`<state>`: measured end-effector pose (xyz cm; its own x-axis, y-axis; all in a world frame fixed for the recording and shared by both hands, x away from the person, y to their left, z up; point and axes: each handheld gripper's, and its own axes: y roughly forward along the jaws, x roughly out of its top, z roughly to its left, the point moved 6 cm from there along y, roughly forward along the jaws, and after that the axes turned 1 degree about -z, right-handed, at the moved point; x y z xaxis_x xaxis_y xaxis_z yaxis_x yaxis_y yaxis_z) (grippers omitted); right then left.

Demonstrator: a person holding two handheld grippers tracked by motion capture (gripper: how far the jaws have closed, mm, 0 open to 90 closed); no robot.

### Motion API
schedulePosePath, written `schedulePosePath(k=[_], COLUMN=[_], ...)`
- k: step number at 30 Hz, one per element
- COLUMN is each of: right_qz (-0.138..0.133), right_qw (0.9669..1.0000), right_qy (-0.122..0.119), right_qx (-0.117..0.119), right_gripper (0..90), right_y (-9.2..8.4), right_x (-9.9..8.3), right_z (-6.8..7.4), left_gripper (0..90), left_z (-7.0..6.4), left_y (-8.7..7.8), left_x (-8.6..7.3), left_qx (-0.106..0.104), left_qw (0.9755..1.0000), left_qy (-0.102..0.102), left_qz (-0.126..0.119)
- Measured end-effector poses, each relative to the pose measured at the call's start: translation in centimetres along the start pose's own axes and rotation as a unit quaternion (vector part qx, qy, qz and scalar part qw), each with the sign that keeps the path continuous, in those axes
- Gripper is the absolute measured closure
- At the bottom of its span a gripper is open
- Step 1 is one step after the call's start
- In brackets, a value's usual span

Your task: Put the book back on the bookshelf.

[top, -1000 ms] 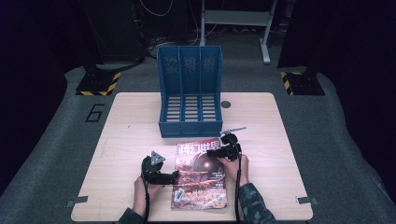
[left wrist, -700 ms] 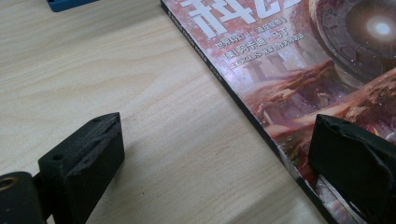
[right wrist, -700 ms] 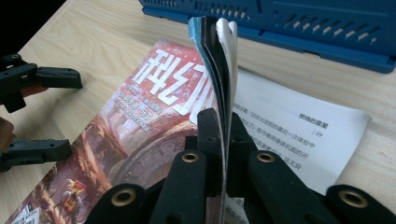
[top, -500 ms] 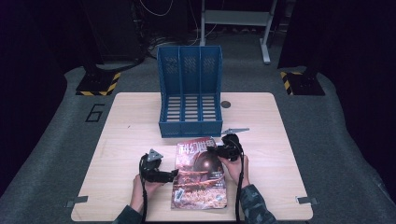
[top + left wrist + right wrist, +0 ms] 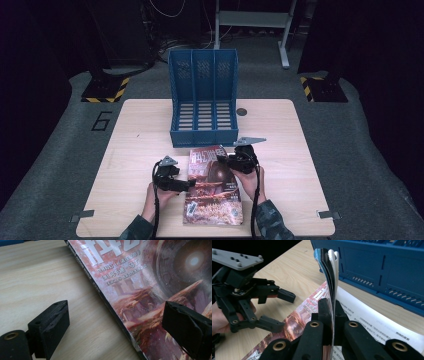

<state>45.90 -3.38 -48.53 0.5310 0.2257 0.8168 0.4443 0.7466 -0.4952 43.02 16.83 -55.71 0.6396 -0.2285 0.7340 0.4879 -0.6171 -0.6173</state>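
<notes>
A magazine with a red cover lies on the wooden table, in front of a blue file rack. My right gripper is at its far right corner. In the right gripper view this gripper is shut on the cover and a few pages, which curl upward off a white inner page. My left gripper is at the magazine's left edge. Its jaws have just been closing a little but stand wide open, with the spine edge of the magazine lying between them, untouched.
The rack has three slots and stands upright just behind the magazine, its low front wall close to the lifted pages. A small dark round hole sits in the table to the rack's right. Bare wood lies on both sides.
My right gripper has shut on the magazine's far right corner and risen slightly, peeling the cover and pages up. The left gripper has stayed at the left edge.
</notes>
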Motion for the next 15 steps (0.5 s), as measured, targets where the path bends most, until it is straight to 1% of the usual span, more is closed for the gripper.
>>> schedulePosePath(k=[1, 4, 5, 8, 12, 15], right_qz=[-0.002, -0.007, -0.010, -0.012, -0.017, -0.021], right_qw=[1.0000, 0.9999, 0.9999, 0.9999, 0.9998, 0.9996], right_qy=[-0.004, -0.008, -0.009, -0.011, -0.014, -0.015], right_qx=[0.001, 0.002, 0.002, 0.003, 0.003, 0.007], right_gripper=[89.5, 89.5, 89.5, 89.5, 89.4, 89.5], right_y=[-0.1, -0.3, -0.3, -0.5, -0.7, -0.7], right_x=[0.1, 0.2, 0.2, 0.3, 0.4, 0.4], right_z=[0.1, 0.4, 0.4, 0.5, 0.8, 0.8], left_gripper=[8.3, 9.8, 10.5, 11.6, 14.8, 16.0], left_z=[-0.2, -0.5, -0.7, -1.0, -1.2, -1.3], left_y=[0.3, 0.6, 0.8, 1.1, 1.5, 1.6], left_x=[0.1, 0.3, 0.4, 0.5, 0.6, 0.6], left_qx=[-0.007, -0.010, -0.016, -0.018, -0.023, -0.024], left_qw=[1.0000, 0.9999, 0.9997, 0.9997, 0.9995, 0.9995], left_qy=[0.005, 0.005, 0.012, 0.009, 0.015, 0.012], left_qz=[0.003, 0.005, 0.012, 0.012, 0.018, 0.019])
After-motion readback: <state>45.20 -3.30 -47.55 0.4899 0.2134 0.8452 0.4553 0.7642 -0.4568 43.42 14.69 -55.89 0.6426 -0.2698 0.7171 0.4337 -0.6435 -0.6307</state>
